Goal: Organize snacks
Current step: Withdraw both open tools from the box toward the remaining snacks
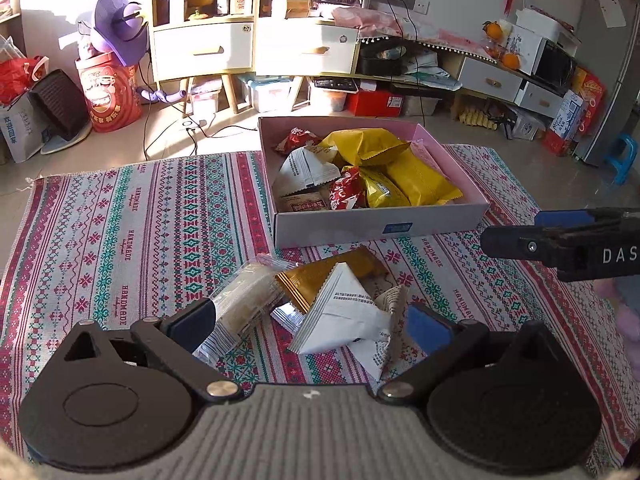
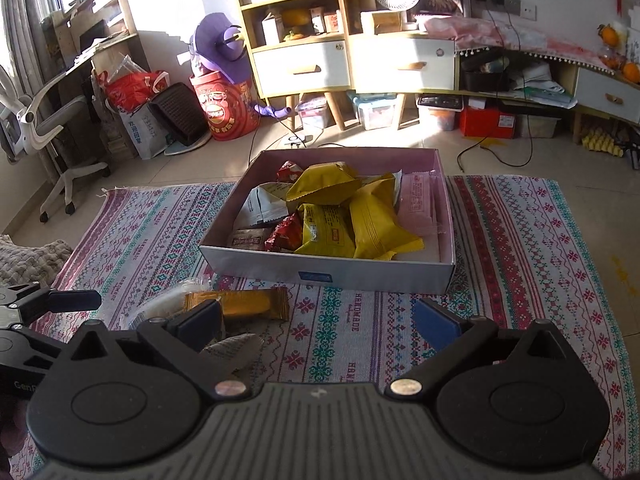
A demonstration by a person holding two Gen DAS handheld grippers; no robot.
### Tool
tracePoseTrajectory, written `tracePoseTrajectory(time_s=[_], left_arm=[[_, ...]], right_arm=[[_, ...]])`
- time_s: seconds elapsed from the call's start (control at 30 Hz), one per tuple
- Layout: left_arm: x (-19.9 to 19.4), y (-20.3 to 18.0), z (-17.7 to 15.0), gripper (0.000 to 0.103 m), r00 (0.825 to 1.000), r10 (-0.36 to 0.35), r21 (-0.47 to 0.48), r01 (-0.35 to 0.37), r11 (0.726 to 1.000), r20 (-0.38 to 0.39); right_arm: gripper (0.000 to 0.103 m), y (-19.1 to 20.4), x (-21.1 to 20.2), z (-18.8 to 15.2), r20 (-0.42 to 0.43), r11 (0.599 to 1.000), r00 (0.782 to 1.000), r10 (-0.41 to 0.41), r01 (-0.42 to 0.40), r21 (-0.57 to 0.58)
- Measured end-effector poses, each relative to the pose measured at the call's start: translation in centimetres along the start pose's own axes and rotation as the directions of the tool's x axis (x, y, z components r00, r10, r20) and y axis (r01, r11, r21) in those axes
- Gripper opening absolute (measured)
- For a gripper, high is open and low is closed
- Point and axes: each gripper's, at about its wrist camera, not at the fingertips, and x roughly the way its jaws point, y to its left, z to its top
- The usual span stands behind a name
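Box point(image 1: 372, 224) on patterned cloth point(image 1: 140, 220), holding yellow, red, white and pink packets. Loose snacks lie just before it: white packet point(image 1: 344, 312), gold bar point(image 1: 320, 280), clear-wrapped bar point(image 1: 244, 300). Left gripper point(image 1: 316, 320) fingers released, spread around these, gripping none. Right gripper point(image 2: 320, 324) fingers spread, empty, above cloth.

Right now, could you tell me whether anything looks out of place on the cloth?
Yes: a small heap of snacks lies on the cloth in front of the box instead of inside it. The packets overlap untidily. Nothing looks spilled or torn.
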Motion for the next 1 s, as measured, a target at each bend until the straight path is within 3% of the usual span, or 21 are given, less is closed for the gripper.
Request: tracePoseTrajectory(time_s=[0.6, 1.0], left_arm=[[-0.9, 2.5, -4.4, 0.103, 0.999, 0.039, 0.047, -0.040, 0.998, 0.020], [1.8, 4.5, -4.7, 0.103, 0.996, 0.080, 0.171, -0.086, 0.981, 0.044]], right_arm=[[0.102, 1.5, 1.0, -4.2, -0.052, 0.995, 0.998, -0.022, 0.017, -0.102], [0.102, 4.4, 1.8, -5.0, -0.042, 0.968, 0.998, 0.047, -0.056, -0.244]])
